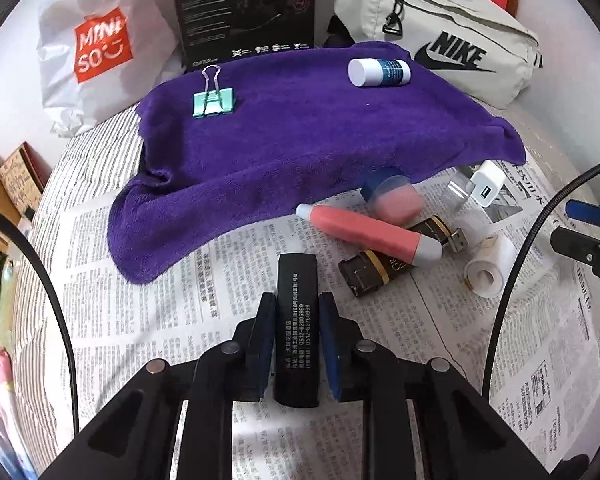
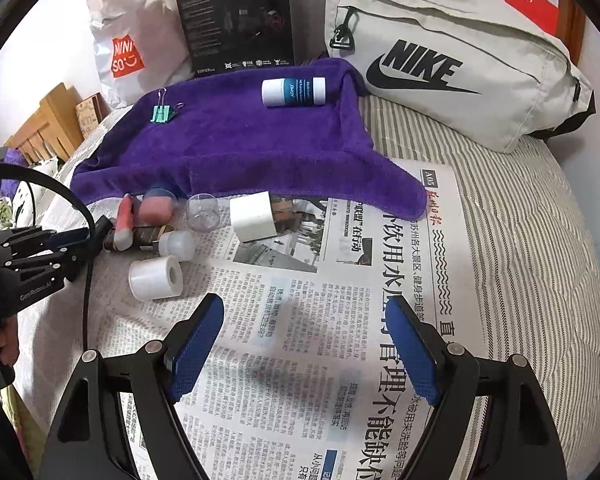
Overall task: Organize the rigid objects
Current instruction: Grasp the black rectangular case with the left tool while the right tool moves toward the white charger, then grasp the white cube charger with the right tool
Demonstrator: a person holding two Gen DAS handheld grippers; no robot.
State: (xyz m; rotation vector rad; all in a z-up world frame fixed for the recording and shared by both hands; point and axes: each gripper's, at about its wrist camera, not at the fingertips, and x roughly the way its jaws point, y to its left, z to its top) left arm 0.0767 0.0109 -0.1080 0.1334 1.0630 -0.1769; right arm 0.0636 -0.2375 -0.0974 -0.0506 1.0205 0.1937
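A slim black box (image 1: 297, 320) with white print sits clamped lengthwise between the left tongs (image 1: 296, 300).

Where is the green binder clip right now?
The green binder clip lies on the purple towel's far-left part in both views, just before the black box.

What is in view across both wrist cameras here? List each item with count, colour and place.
towel: 1, purple, spread over the newspaper
binder clip: 1, mint green, on the towel, left
bottle: 1, white with blue label, lying on the towel, right
black box: 1, black with white print, between the left fingers
pink tube: 1, pink and white, in the pile on the newspaper
charger: 1, white, by the towel's edge
tape roll: 1, white, on the newspaper
Nike bag: 1, beige, at the back
Miniso bag: 1, white, back left
left gripper: shut on the black box
right gripper: open, nothing between its fingers
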